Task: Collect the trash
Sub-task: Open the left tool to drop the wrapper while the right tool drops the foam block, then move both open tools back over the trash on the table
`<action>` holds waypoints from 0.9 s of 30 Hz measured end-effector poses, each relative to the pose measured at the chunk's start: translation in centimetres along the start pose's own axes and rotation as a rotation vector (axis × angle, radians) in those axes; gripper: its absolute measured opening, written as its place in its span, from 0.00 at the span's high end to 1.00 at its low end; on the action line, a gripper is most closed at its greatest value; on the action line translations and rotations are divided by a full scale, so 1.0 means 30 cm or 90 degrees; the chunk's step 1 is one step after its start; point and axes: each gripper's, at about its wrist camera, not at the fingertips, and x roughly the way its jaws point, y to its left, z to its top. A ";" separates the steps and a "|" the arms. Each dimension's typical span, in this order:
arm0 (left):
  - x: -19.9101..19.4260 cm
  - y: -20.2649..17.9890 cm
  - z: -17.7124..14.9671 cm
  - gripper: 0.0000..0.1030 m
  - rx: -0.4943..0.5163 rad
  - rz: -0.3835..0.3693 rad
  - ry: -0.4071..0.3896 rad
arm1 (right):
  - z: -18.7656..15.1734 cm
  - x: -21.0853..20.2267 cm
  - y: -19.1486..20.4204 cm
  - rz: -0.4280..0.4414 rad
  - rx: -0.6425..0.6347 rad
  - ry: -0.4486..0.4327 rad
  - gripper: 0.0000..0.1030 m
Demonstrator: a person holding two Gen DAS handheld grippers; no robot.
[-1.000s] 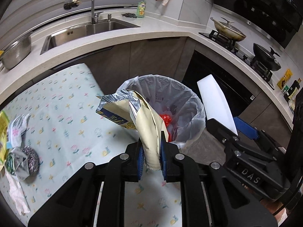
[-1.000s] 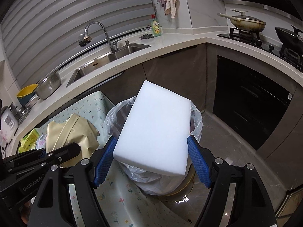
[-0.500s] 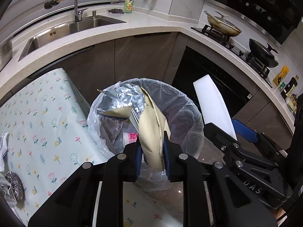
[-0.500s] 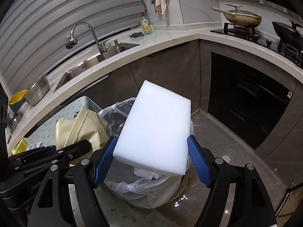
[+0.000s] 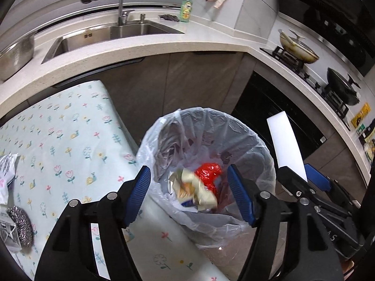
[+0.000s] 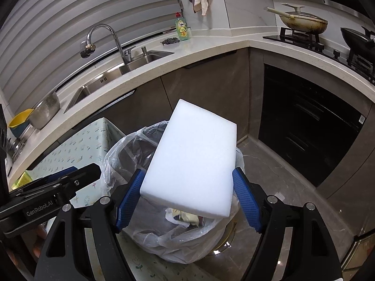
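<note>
Left gripper [image 5: 189,194] jaws opening, empty, above lined trash bin [image 5: 246,140] holding cream wrapper [image 5: 199,192]; right gripper [image 6: 187,199] clamps white foam block [image 6: 194,161].

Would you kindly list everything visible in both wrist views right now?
trash bin: one, clear liner, beside table
cream wrapper: one, inside bin
red wrapper: one, inside bin
white foam block: one, above bin, between right jaws
table: one, floral cloth
steel scourer: one, silver, table edge
sink: one, steel, counter
soap bottle: one, green, counter
pans: two, stove
left gripper: jaws opening, nothing between
right gripper: jaws opening around block
</note>
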 end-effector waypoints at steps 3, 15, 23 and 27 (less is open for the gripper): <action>-0.020 0.027 -0.007 0.34 -0.010 0.016 -0.008 | 0.006 0.006 0.024 0.005 -0.010 -0.003 0.25; -0.104 0.083 -0.028 0.27 -0.021 0.052 -0.041 | 0.019 -0.036 0.098 0.021 -0.024 -0.019 0.20; -0.191 0.111 -0.052 0.25 -0.030 0.070 -0.062 | 0.014 -0.105 0.131 0.031 -0.022 -0.029 0.20; -0.252 0.140 -0.072 0.25 -0.042 0.081 -0.073 | 0.005 -0.150 0.169 0.039 -0.033 -0.038 0.20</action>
